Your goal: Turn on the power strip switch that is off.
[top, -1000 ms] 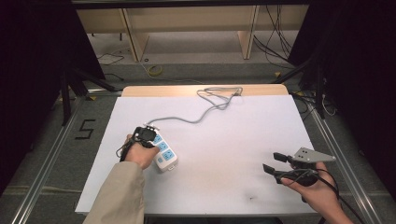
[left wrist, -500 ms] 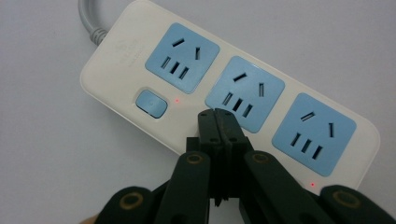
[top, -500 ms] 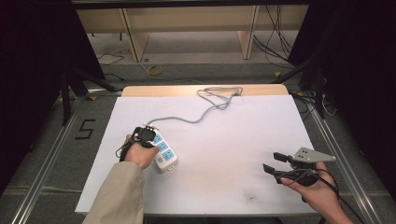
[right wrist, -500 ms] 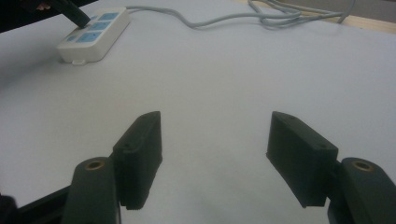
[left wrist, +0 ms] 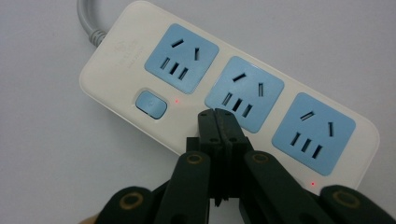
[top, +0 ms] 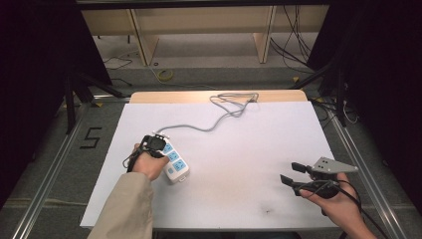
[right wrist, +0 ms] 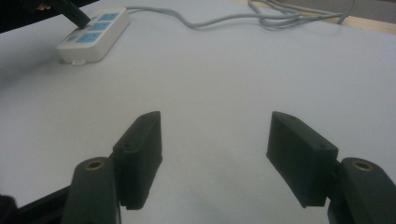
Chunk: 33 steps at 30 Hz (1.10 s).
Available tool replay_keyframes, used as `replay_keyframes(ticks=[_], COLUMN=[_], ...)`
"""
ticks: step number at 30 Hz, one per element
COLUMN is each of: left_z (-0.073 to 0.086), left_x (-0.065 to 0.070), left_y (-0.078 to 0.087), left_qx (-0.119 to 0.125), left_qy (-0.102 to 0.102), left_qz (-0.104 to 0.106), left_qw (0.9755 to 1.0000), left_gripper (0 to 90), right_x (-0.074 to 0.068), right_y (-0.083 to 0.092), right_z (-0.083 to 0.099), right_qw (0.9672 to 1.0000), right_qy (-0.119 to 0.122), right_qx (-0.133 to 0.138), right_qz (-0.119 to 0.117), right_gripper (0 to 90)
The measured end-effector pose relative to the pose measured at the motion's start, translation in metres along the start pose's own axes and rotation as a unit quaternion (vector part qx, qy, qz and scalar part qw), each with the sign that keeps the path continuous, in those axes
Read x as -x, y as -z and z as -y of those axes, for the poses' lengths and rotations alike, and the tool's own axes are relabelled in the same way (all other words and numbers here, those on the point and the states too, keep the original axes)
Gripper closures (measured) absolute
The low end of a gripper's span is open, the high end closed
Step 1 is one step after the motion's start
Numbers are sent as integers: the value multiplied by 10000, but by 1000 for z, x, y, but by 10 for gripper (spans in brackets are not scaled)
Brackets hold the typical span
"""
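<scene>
Two black jaws of the left claw [left wrist: 218,122] are pressed together (nothing between them) on the power strip [left wrist: 224,93] at the tabletop's [top: 239,149] left, so the blue switch [left wrist: 150,103] should be poked gently, straight down, while the right claw [right wrist: 212,156] is kept wide apart.

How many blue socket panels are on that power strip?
3, in a row along the power strip: one by the switch at the cord end, one in the middle above the shut left hand-held gripper, one at the far end.
</scene>
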<state>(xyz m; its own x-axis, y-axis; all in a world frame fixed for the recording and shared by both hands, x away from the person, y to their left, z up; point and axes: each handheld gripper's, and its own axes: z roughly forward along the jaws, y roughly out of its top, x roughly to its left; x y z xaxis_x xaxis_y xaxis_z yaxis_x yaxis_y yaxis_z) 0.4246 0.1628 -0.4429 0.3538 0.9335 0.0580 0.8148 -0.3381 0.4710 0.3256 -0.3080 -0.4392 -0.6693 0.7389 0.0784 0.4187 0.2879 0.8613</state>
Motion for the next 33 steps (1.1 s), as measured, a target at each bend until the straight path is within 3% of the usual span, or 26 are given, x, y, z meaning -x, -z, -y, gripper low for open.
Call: replay_keyframes(ticks=[23,33], left_z=[0,1], left_x=[-1,-4], left_y=[0,1], left_qx=[87,222], left_qy=[17,31], left_qz=[47,-40], left_qw=[10000,9997], left_gripper=[900,900], right_x=[0,1], right_y=[0,0], right_z=[0,0], right_qw=[10000,10000], right_qy=[19,21], right_qx=[2,5], right_qz=[0,-4], right_gripper=[358,358])
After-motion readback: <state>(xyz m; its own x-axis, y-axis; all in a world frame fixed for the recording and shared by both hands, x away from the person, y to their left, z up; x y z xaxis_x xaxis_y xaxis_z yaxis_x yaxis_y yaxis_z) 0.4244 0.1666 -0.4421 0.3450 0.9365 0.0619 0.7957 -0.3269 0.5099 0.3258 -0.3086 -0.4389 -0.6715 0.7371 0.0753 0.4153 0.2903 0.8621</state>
